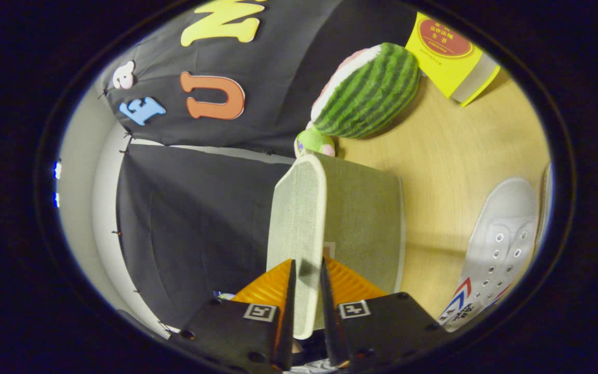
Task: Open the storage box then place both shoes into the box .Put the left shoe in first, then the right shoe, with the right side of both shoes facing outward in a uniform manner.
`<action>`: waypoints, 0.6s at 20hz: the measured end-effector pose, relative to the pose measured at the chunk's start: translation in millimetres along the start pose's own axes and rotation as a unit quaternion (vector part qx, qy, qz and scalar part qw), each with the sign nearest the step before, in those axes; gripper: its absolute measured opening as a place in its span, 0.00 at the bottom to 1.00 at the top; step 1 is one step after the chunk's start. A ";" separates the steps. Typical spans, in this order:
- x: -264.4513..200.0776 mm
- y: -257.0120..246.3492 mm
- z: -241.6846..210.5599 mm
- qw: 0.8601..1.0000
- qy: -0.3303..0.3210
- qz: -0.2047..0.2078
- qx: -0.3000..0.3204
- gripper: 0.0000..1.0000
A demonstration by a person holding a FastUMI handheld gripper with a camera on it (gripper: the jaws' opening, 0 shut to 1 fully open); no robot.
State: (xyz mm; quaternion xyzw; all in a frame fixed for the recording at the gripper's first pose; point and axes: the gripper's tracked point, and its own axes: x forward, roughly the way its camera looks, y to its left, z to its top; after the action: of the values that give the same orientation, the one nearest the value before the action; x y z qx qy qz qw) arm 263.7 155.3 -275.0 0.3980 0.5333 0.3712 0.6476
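My gripper (307, 270) is rolled sideways, its two orange-backed fingers (348, 283) drawn close together, each one pressing a face of the lid's (299, 218) edge.

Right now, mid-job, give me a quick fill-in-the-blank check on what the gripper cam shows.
1. The gripper has its two fingers closed on the edge of the fabric box's ____.
2. The plush beyond the storage box looks like a slice of ____.
3. The white shoe lies on the wooden ____.

Missing words: lid; watermelon; table.

Yellow book (447, 57): red round seal, print too small, likely Chinese.
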 end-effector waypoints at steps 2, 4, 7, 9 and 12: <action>-6.5 5.9 3.8 1.000 -0.013 0.011 -0.004 0.13; -12.3 13.1 4.1 0.999 -0.023 0.007 -0.023 0.06; -14.4 36.1 -1.9 0.999 -0.024 0.012 -0.035 0.06; -13.1 53.7 -3.2 0.999 -0.029 0.010 -0.045 0.05; -14.4 86.0 -11.9 0.998 -0.029 0.019 -0.056 0.05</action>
State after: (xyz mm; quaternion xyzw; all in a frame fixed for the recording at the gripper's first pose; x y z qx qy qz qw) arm 244.9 178.7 -192.3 0.3818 0.4848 0.4015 0.6767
